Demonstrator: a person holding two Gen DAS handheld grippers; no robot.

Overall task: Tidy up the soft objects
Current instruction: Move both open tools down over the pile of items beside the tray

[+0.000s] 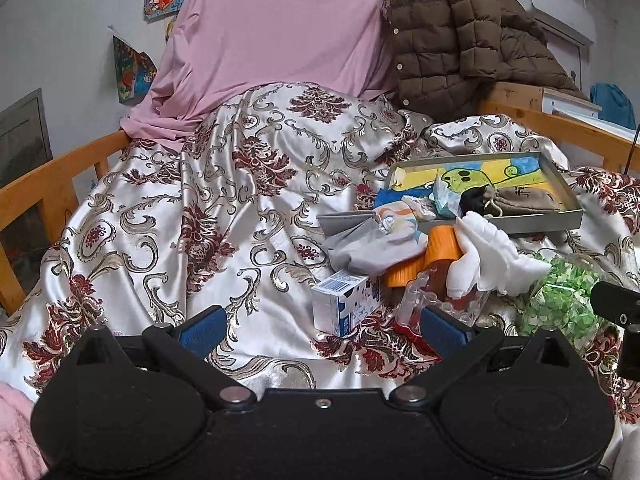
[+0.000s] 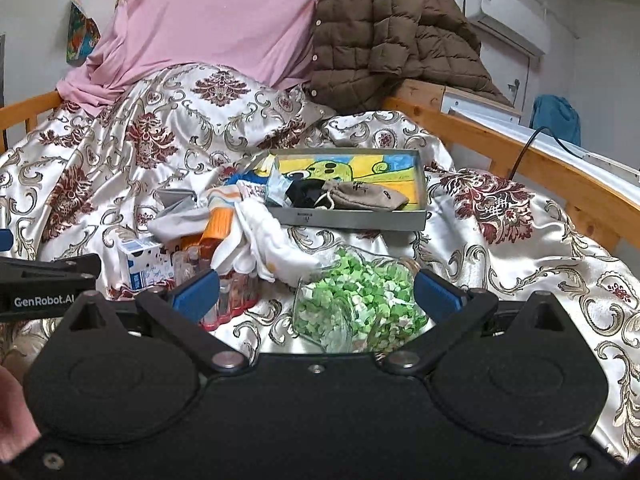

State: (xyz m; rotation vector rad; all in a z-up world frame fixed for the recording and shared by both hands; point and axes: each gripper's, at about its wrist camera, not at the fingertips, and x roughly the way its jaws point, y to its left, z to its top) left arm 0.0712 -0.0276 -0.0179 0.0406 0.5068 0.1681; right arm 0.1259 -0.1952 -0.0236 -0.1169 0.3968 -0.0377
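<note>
A grey tray (image 1: 516, 227) (image 2: 356, 222) with a colourful drawing inside lies on the bed. It holds a beige pouch (image 1: 520, 199) (image 2: 366, 198), a black cloth (image 2: 306, 192) and a pale blue cloth (image 1: 446, 196). In front of it lie a white cloth (image 1: 492, 256) (image 2: 272, 244), a grey cloth (image 1: 360, 248) and a striped sock (image 2: 224, 196). My left gripper (image 1: 320, 326) is open and empty above the bedspread, near a milk carton (image 1: 340, 308). My right gripper (image 2: 316, 290) is open over a glass jar of green bits (image 2: 360, 304).
An orange brush (image 1: 436, 256), a clear plastic bottle rack (image 2: 224, 280) and the milk carton (image 2: 140, 264) mix with the cloths. A pink sheet (image 1: 272, 28) and a brown quilted jacket (image 1: 460, 32) are heaped at the back. Wooden rails (image 2: 520, 160) edge the bed.
</note>
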